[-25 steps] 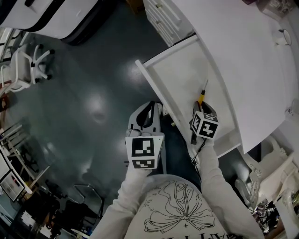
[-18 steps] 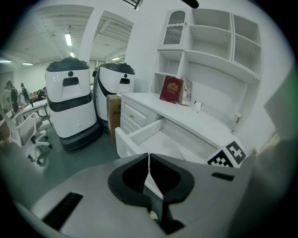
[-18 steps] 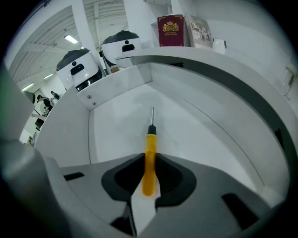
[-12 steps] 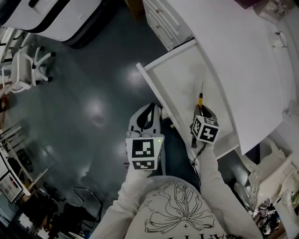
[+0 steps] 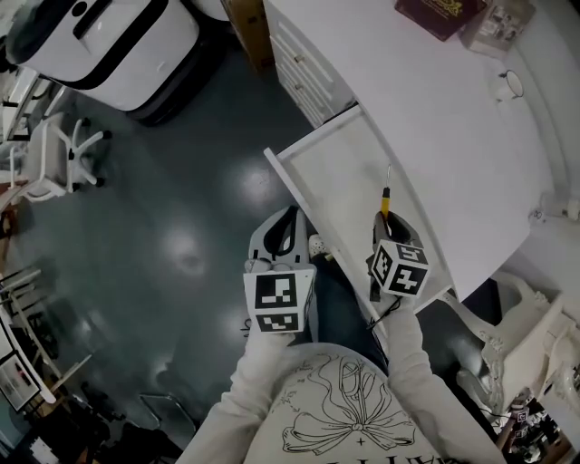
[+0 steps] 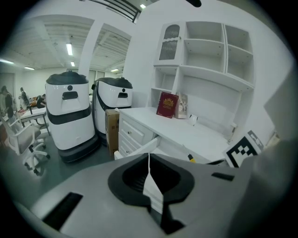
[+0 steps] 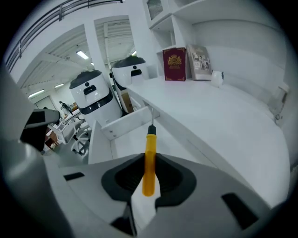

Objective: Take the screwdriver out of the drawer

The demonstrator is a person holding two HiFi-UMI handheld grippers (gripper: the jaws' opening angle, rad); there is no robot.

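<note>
The screwdriver (image 5: pixel 384 196) has a yellow handle and a thin metal shaft. My right gripper (image 5: pixel 385 216) is shut on its handle and holds it above the open white drawer (image 5: pixel 300 187), with the shaft pointing away from me. In the right gripper view the handle (image 7: pixel 149 158) sits clamped between the pads of the right gripper (image 7: pixel 148 182), over the drawer (image 7: pixel 125 126). My left gripper (image 5: pixel 290 214) hangs over the dark floor just left of the drawer front. Seen in its own view, the left gripper (image 6: pixel 150 182) has its pads together with nothing between them.
The white desk (image 5: pixel 453 118) runs along the drawer's right side, with a dark red book (image 5: pixel 437 11) and a small cup (image 5: pixel 509 83) at its far end. A drawer cabinet (image 5: pixel 304 54) stands beyond. White machines (image 5: pixel 118 45) and a chair (image 5: pixel 54 145) stand at left.
The right gripper has closed on the screwdriver's handle and lifted it off the drawer floor. Both grippers have risen, the right one more.
</note>
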